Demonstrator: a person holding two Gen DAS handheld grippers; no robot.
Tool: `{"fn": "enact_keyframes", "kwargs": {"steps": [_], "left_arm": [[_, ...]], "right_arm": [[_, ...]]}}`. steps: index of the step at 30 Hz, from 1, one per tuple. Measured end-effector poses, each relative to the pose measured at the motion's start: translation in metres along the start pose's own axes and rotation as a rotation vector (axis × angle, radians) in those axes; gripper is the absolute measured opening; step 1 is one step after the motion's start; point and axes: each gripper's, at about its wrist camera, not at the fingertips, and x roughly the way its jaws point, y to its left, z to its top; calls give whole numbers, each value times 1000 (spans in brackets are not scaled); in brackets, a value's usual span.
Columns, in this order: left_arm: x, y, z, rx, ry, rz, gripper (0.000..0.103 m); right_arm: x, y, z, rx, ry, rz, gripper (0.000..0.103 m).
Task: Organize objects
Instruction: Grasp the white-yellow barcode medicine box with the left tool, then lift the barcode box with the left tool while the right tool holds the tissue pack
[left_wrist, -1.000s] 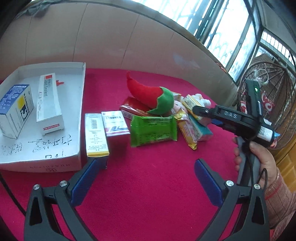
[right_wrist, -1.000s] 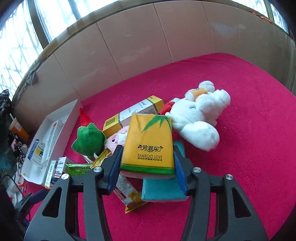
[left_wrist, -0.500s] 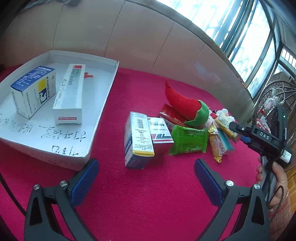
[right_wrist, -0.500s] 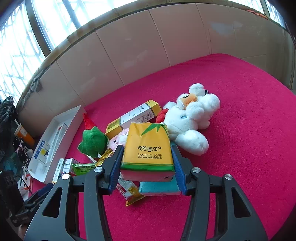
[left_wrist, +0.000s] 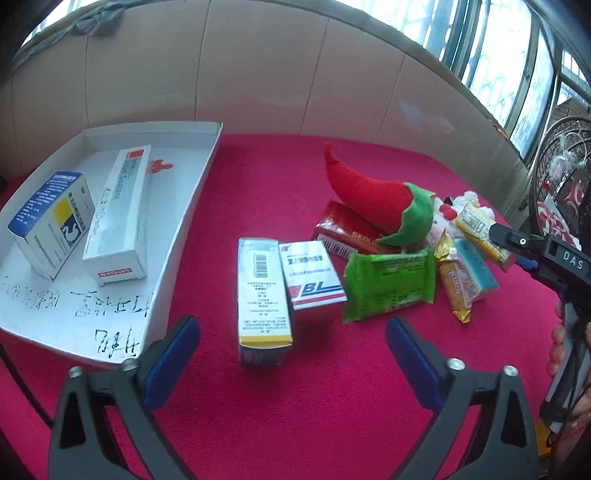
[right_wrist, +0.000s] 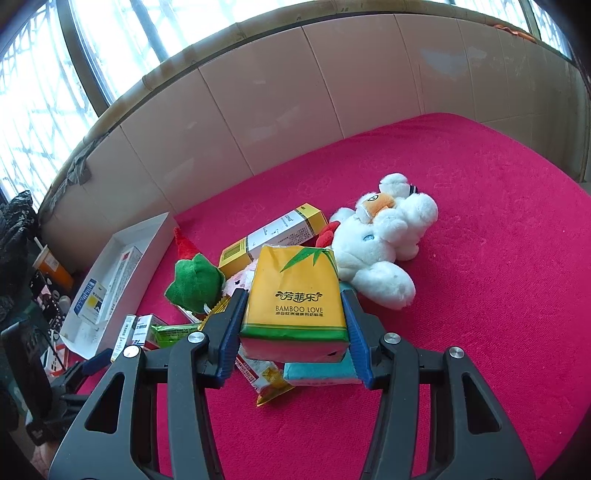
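My left gripper is open over the red cloth and its jaws are closing. The near end of a white box with a yellow edge lies between the fingertips, and neither pad touches it. Beside that box lie a "BL" box, a green packet and a red chili plush. My right gripper is shut on a yellow tissue pack, held above a teal pack. A white tray at the left holds a blue-and-white box and a long white box.
A white plush animal and a yellow-and-white carton lie behind the pile. A person's hand grips the right tool. A wicker basket chair stands at the far right, and a beige wall panel rims the cloth.
The left gripper has swung toward the yellow-edged box, which now sits between its fingertips, and its fingers stand slightly closer together. The right gripper keeps the tissue pack and has hardly moved.
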Motion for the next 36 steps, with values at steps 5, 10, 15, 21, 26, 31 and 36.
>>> {"fn": "enact_keyframes", "kwargs": {"steps": [5,10,15,21,26,31,36], "left_arm": [[5,12,-7,30,34,71,41],[11,10,-2,68,41,70,38],[5,10,-3,42,7,48,24],[-21,3,-7,64,-114,50,23],[-38,-1,-10,53,-171,27,23],[-57,-3,-5,42,-219,-8,23],[-73,-7,-4,41,-262,-29,23]], "right_arm": [[0,-3,0,13,9,8,50],[1,-2,-1,18,14,12,50],[-3,3,-3,-4,-1,6,50],[-18,12,0,-37,-54,1,49],[-28,23,0,-64,-76,9,49],[-33,30,0,-74,-80,19,49],[-36,38,-2,-86,-78,39,49]]}}
